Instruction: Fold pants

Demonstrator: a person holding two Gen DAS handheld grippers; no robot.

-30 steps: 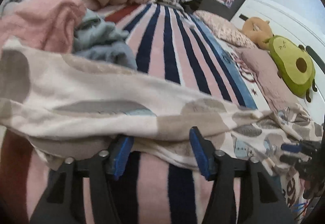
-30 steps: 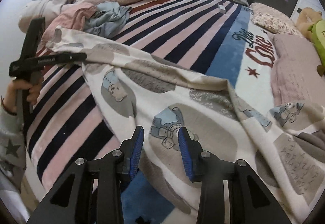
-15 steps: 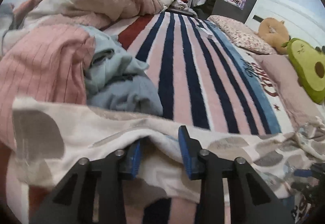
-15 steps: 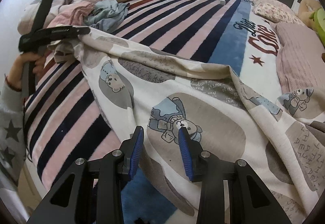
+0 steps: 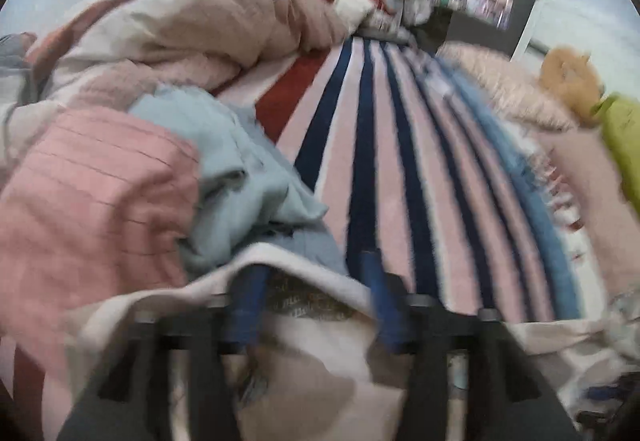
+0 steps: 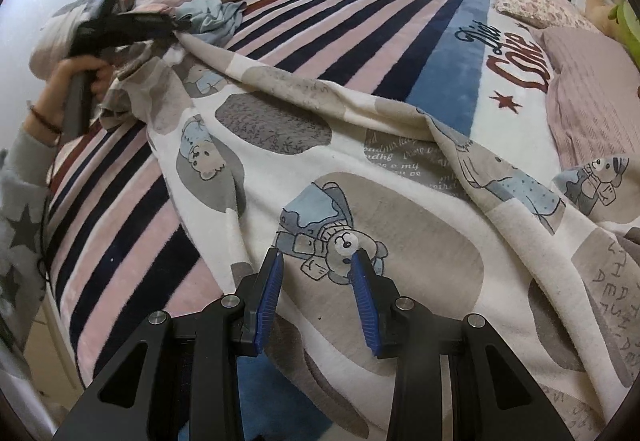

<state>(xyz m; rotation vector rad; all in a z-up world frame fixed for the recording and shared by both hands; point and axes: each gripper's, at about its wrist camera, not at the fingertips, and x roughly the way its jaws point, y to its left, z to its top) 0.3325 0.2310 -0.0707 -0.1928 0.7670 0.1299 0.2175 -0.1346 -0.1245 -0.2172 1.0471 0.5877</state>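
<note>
Cream fleece printed with bears fills the near half of the left wrist view, where the pants (image 5: 312, 353) drape over a striped blanket (image 5: 400, 169) on the bed. The left tool (image 5: 312, 305) has a hem edge lying between its blue pads, and its jaws are opening, so the cloth looks released rather than pinched. A pink and blue heap of laundry (image 5: 120, 181) sits just beyond on the left; the frame is blurred.

From the right wrist view, the pants (image 6: 400, 225) stretch from the near right across to the far left, where a hand (image 6: 86, 71) holds the left tool (image 6: 172, 26) at the cloth's far end. The right tool (image 6: 316, 273) hovers over a bear print with jaws narrowly apart and nothing visibly pinched; whether its pads touch the fleece cannot be told.

The step appears to be laying the garment out flat before the first fold. Doing it well likely means setting the far end down clear of the laundry heap, smoothing the ridge across the middle, and aligning both legs.

No containers are in play; a distant bookshelf is too blurred to read.
</note>
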